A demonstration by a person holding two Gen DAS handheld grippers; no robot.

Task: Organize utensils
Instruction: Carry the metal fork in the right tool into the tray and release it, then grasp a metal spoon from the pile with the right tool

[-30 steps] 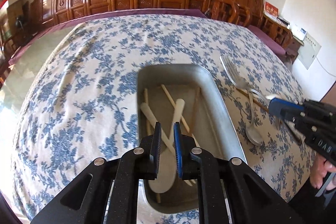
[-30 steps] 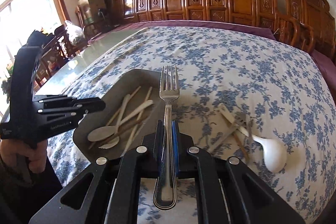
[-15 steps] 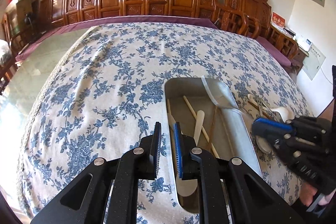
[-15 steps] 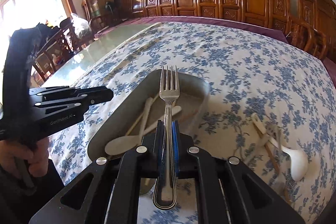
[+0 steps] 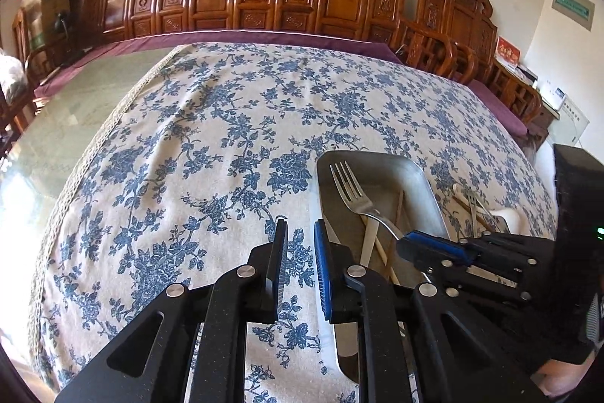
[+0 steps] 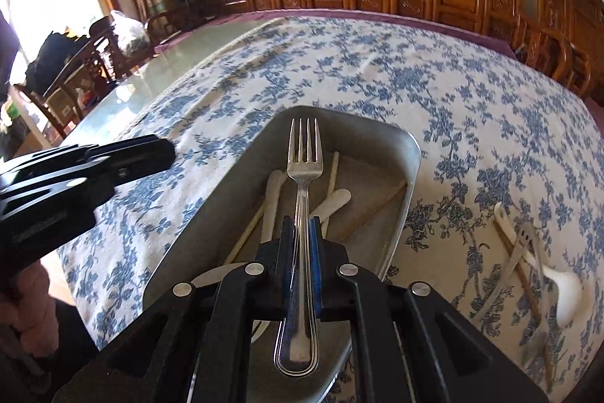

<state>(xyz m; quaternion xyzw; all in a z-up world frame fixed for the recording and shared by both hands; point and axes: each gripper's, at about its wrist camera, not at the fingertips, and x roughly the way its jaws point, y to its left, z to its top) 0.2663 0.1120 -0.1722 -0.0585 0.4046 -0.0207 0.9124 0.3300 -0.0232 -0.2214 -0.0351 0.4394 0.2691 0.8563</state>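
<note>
The right gripper is clenched on the handle of a silver fork, its fingers pressing either side of the stem while the tines point out above the metal tray. The left gripper hangs just beside the tray over the flowered cloth on the counter; its fingers are parting a little with nothing between them. In the tray lie pale spoons and chopsticks. More utensils lie on the cloth to the tray's right.
</note>
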